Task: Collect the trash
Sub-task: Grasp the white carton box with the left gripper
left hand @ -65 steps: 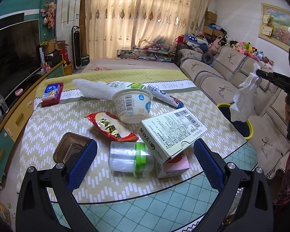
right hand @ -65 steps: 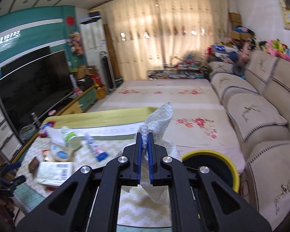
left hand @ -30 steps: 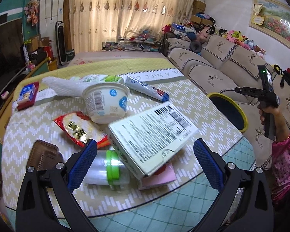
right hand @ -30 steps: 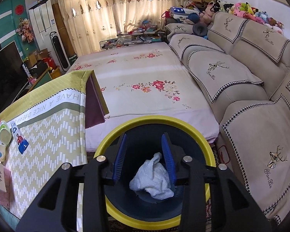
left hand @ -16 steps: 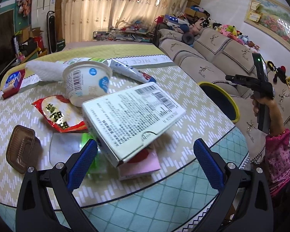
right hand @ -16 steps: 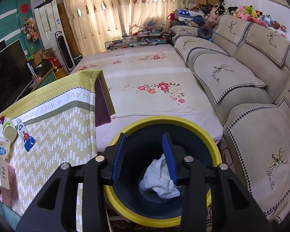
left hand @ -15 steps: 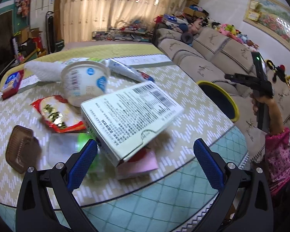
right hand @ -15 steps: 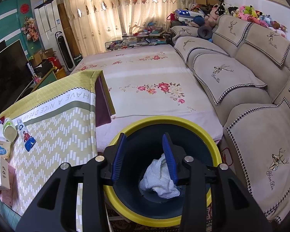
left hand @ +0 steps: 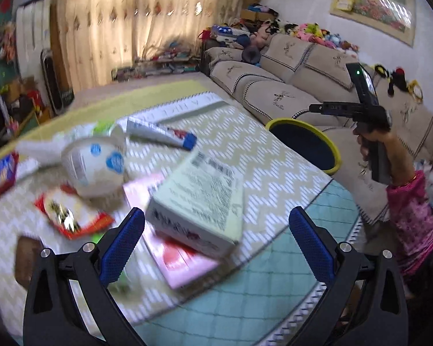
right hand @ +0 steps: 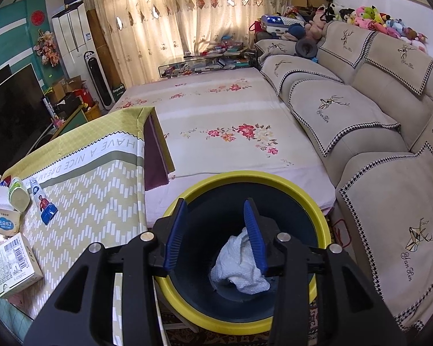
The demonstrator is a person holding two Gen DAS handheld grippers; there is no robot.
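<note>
In the left wrist view, the left gripper (left hand: 216, 232) fills the bottom of the frame with its blue-padded fingers (left hand: 121, 248) spread wide and nothing between them but air; just beyond their tips, at the centre of the frame, a pale green printed cardboard box with a barcode (left hand: 197, 199) lies tilted on a flat pink packet (left hand: 173, 255). This reads as the approach to the next piece of trash, and the box looks the likely pick: the jaws would need to straddle its narrow sides before closing, since it sits propped and could slide off the packet. To the left lie a red crinkled snack wrapper (left hand: 69, 214) and a white plastic pudding cup on its side (left hand: 93, 168), with a white and blue tube (left hand: 161, 132) above them, all blurred, all on the zigzag-patterned cloth of the table (left hand: 274, 167). In the right wrist view, the right gripper (right hand: 216, 238) hangs at bottom centre over the dark blue bin with a yellow rim (right hand: 317, 207); its jaws are opening, part-way apart and empty. A crumpled white tissue (right hand: 239, 271) lies on the bin floor below them, apart from the pads, so that drop looks done. The right hand (left hand: 372, 141) appears at the right edge of the left view, above the same bin. Beyond it stretch a beige sofa (right hand: 360, 109) and a flowered rug (right hand: 231, 132).
</note>
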